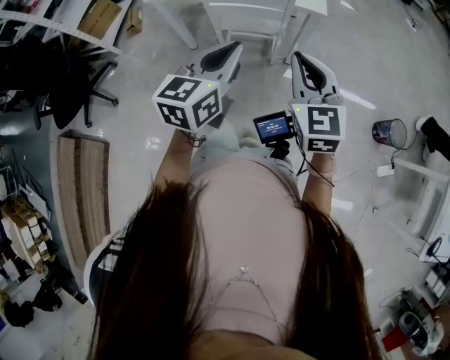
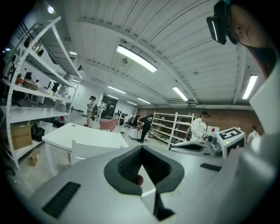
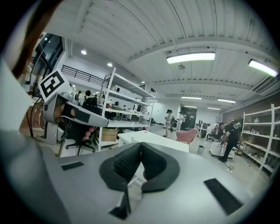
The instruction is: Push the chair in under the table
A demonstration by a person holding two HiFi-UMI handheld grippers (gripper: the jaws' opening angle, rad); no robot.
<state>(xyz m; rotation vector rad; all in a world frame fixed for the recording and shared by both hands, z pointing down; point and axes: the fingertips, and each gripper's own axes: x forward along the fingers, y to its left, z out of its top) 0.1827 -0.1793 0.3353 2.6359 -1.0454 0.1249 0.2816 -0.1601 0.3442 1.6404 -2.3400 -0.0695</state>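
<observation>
In the head view a white chair (image 1: 247,22) stands ahead of me on the grey floor, by a white table (image 1: 313,7) whose leg slants at the upper left. My left gripper (image 1: 228,48) and right gripper (image 1: 301,58) are held side by side, pointing at the chair and short of it. Both are shut with nothing between the pads. The left gripper view looks past its closed tips (image 2: 141,151) to the chair back (image 2: 94,151) and the tabletop (image 2: 83,135). In the right gripper view, the table (image 3: 153,140) lies beyond the closed tips (image 3: 141,146).
A black office chair (image 1: 70,84) and a wooden pallet (image 1: 81,183) are at the left. A purple bin (image 1: 389,132) and a power strip with cables (image 1: 383,170) lie at the right. Shelving (image 2: 35,87) lines the left wall, and people stand far off (image 2: 199,127).
</observation>
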